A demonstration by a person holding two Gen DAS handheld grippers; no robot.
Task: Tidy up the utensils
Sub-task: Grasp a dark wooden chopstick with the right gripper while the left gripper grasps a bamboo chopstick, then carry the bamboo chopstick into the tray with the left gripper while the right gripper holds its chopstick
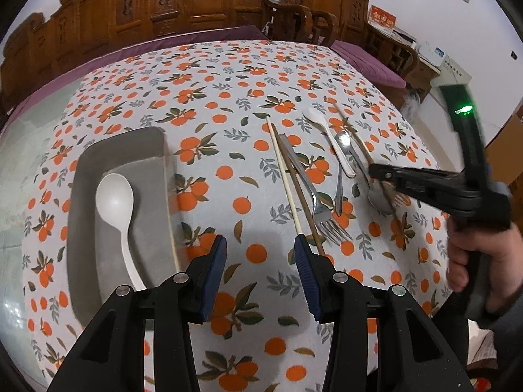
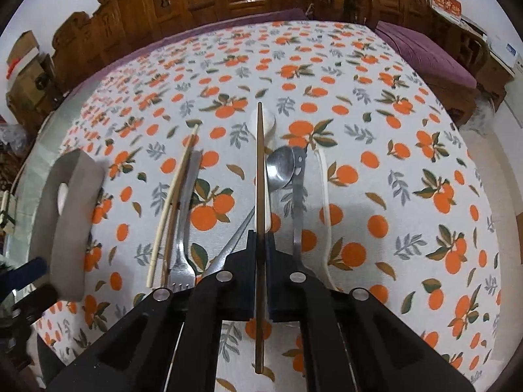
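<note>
My right gripper (image 2: 260, 235) is shut on a brown chopstick (image 2: 260, 163) that points forward over the utensils. Under it lie a metal spoon (image 2: 281, 166), a white plastic spoon (image 2: 263, 122) and a metal utensil (image 2: 299, 196). To the left lie a pale chopstick (image 2: 170, 209), a brown chopstick and a fork (image 2: 183, 261). My left gripper (image 1: 260, 254) is open and empty above the cloth, between the grey tray (image 1: 85, 228) and the utensils. The tray holds a white spoon (image 1: 116, 202) and a pale chopstick (image 1: 171, 225) along its right edge. The right gripper (image 1: 379, 171) shows at the right there.
The table wears a white cloth printed with oranges (image 1: 228, 81). Carved wooden chairs (image 1: 163, 3) and purple cushions (image 1: 369, 62) stand behind it. The person's hand (image 1: 474, 254) holds the right gripper at the table's right edge.
</note>
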